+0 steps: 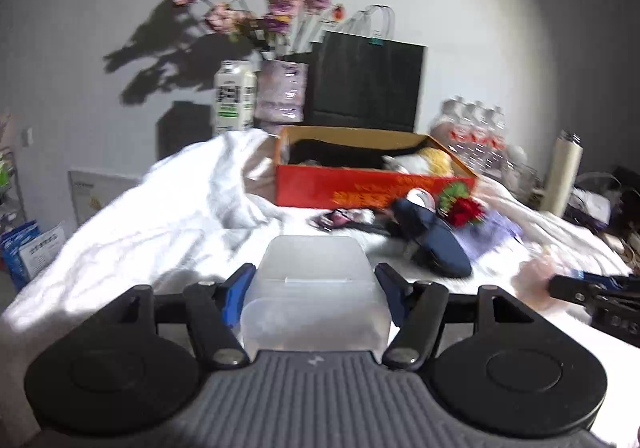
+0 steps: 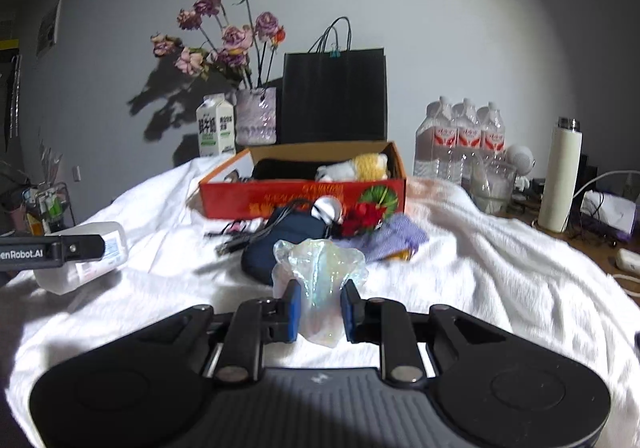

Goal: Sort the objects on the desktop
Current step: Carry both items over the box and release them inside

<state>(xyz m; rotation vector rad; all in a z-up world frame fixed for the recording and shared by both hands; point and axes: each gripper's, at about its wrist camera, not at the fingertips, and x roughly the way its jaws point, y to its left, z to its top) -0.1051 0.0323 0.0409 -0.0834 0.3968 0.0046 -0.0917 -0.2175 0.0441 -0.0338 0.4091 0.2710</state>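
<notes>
My left gripper (image 1: 316, 288) is shut on a frosted translucent plastic box (image 1: 316, 296), held above the white cloth; the box also shows in the right wrist view (image 2: 80, 260) at far left. My right gripper (image 2: 319, 306) is shut on a small iridescent ruffled vase (image 2: 319, 280). Ahead stands an open red cardboard box (image 2: 296, 199) with a black item and a yellow-white plush toy (image 2: 360, 167) inside. In front of it lie a dark blue pouch (image 2: 276, 244), a black cable, a red flower (image 2: 360, 219) and a purple cloth (image 2: 396, 240).
White cloth (image 2: 500, 268) covers the table. At the back stand a milk carton (image 2: 215, 131), a vase of dried roses (image 2: 256, 115), a black paper bag (image 2: 334, 95), a pack of water bottles (image 2: 460, 139) and a white thermos (image 2: 560, 179). Cables and clutter lie far right.
</notes>
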